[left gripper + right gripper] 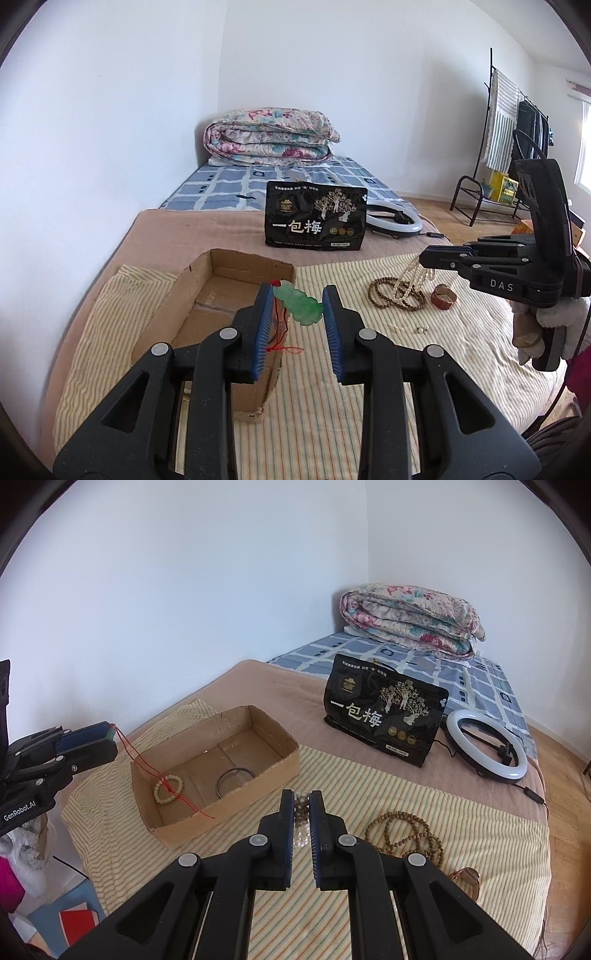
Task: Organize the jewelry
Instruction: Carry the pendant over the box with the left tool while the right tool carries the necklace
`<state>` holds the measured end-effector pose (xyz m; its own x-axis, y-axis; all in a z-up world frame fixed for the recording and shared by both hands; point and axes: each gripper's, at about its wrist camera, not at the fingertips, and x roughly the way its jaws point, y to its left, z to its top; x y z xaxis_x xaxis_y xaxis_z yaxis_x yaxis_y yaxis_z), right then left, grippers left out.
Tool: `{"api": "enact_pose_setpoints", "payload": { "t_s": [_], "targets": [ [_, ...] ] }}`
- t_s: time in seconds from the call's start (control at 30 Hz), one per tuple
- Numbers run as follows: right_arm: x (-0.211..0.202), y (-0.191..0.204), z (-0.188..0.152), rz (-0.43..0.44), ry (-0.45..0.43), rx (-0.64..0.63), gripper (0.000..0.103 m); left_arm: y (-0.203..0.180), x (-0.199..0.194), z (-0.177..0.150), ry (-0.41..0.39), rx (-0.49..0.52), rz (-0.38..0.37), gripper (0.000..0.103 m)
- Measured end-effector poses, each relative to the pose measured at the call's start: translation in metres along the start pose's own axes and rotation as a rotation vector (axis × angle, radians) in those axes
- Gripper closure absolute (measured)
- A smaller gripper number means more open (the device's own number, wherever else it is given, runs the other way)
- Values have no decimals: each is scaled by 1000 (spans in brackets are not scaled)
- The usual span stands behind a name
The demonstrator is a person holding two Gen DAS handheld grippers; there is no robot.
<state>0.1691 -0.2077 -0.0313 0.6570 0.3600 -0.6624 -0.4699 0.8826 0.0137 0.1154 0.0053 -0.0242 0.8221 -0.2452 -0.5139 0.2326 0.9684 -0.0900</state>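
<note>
The left gripper [297, 312] clamps a green carved jade pendant [299, 303] above the open brown cardboard box [236, 716]; its red cord [155, 771] may snag the near wall. The right gripper [302, 816] pinches a white pearl strand [413, 278] that could drag the brown wooden bead necklace [397, 295].

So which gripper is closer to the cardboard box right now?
Left. The left gripper holds the green pendant over the cardboard box, its red cord trailing inside. The right gripper holds white pearls above the striped cloth beside it.
</note>
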Motion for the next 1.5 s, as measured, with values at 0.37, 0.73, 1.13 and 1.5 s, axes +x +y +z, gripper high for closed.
{"api": "enact_pose_setpoints", "payload": {
  "t_s": [0.37, 0.73, 1.13, 1.5],
  "targets": [
    [20, 36, 32, 55, -19, -41, 98, 45, -7, 12, -30, -26, 67, 76],
    [59, 60, 57, 83, -3, -67, 98, 67, 5, 6, -11, -53, 80, 76],
    [109, 67, 77, 100, 26, -68, 98, 72, 35, -5, 32, -54, 80, 76],
    [151, 68, 80, 98, 66, -67, 98, 71, 54, -19, 75, -45, 75, 76]
  ]
}}
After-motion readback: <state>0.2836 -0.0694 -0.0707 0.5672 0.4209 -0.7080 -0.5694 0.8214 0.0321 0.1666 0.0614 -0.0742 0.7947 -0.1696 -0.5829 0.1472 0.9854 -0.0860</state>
